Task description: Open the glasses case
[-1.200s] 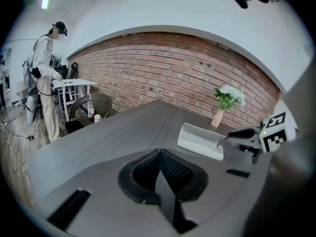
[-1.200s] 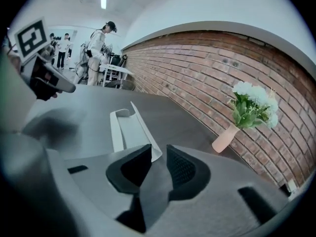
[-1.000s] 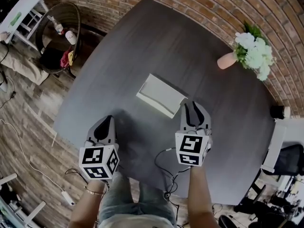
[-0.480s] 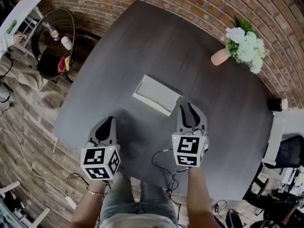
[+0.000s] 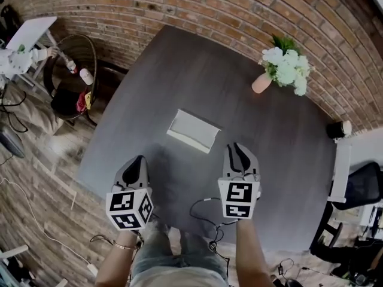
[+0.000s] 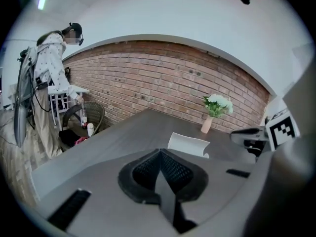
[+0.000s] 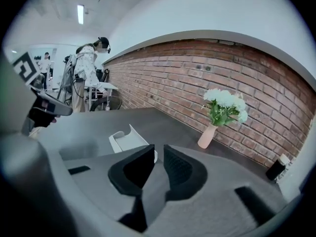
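The right gripper (image 5: 238,148) is backing toward the lower frame, jaws narrowing on nothing — the left gripper (image 5: 138,160) is clenched, empty. The glasses case (image 5: 192,130) is lying open mid-counter (image 5: 281,160) — task judged complete.

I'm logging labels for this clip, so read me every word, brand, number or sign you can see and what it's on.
No readable words, brands or numbers.
Black-and-white square marker patterns, not text: cubes on left gripper and right gripper.
White rectangular glasses case, pink vase: no print visible.
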Demonstrator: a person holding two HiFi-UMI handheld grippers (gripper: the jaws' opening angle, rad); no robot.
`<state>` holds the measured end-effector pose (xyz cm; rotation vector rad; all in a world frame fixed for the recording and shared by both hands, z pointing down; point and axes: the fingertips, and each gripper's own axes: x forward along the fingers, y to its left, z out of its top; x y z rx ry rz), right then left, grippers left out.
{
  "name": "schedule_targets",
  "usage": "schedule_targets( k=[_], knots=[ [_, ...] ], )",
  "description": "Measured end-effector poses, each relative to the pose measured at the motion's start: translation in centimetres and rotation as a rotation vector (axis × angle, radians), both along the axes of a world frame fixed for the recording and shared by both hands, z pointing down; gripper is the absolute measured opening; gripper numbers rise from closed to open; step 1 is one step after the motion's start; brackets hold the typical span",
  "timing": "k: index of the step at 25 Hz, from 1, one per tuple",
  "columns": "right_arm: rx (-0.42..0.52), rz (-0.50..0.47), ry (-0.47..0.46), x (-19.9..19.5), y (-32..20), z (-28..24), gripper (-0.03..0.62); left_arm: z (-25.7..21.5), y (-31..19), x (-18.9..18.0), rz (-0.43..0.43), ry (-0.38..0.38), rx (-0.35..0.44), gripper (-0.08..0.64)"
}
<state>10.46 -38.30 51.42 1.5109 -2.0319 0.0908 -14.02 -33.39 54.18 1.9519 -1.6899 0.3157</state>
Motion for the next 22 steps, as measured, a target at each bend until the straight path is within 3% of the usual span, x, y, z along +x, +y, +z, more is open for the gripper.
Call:
schedule_targets(
  k=[11,22],
  knots=[
    [0.079,0.162,-0.162,4.1,3.5,-7.0,0.029,-7.0,-1.0,1.4,0.044,-0.002,0.116,-0.005],
    [0.196,0.342,-0.239,11.0,6.4,-12.4,0.005,-14.6,-4.6,2.9,0.078,0.021,0.276,-0.005]
  ],
)
